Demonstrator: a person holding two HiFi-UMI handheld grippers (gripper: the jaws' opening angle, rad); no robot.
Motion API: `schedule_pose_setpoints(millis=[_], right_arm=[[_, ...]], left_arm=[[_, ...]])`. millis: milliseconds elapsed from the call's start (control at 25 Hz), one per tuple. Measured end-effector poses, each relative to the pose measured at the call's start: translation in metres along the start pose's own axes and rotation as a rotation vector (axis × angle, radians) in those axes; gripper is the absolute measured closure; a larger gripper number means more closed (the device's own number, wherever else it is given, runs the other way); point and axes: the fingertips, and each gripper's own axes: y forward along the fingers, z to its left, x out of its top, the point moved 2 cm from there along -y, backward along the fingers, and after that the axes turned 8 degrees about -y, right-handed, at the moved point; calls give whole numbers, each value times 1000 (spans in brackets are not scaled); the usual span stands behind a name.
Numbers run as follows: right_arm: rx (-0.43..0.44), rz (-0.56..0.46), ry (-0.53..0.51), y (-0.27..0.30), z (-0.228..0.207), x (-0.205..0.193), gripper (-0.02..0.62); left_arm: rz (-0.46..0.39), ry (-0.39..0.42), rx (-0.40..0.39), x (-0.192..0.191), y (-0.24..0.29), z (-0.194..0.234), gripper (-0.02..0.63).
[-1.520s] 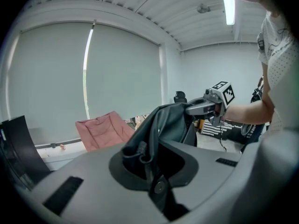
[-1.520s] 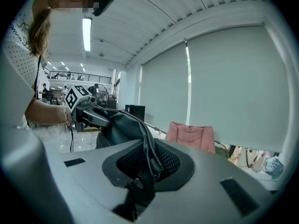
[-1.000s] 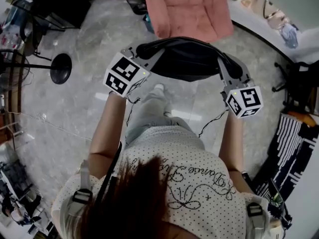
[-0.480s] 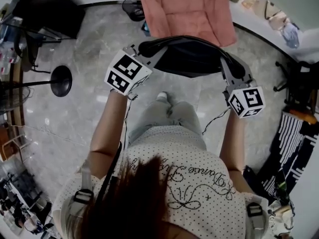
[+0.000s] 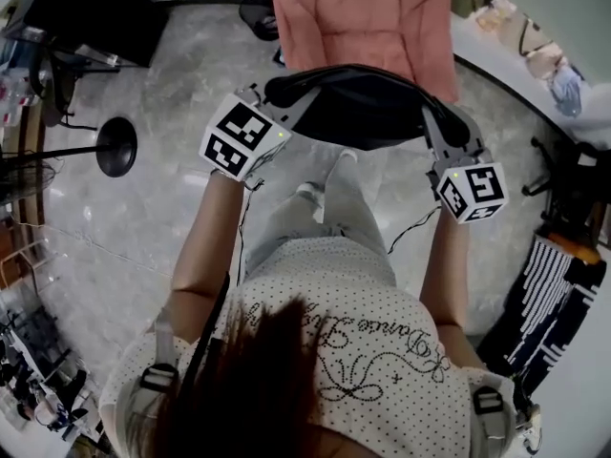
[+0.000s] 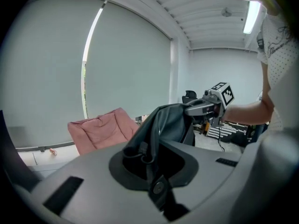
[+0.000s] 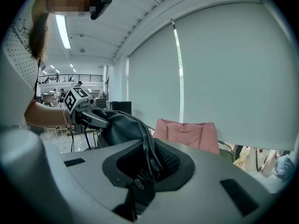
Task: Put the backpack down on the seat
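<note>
While held aloft: backpack (image 5: 363, 108) | left gripper (image 5: 274, 101) clamped on it, 9 o'clock | right gripper (image 5: 439, 130) likewise, 3 o'clock | seat (image 5: 363, 17), 12 o'clock

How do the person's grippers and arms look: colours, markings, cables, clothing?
The left gripper and the right gripper are grey, and each carries a white cube with black square markers. A thin dark cable hangs from each. The person wears a white dotted top with short sleeves.

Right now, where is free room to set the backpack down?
The pink seat just beyond the backpack is bare. The grey floor between it and the round stand base is also free. The right edge, by the striped object, is crowded.
</note>
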Motion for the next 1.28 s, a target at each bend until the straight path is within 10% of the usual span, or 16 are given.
schedule_pose_setpoints(millis=[600, 1280], right_arm=[[154, -70, -57, 63, -128, 22, 534], [104, -28, -44, 137, -192, 30, 534]], left_arm=[[-34, -65, 176, 65, 82, 40, 571], [-9, -56, 111, 93, 143, 125, 571]])
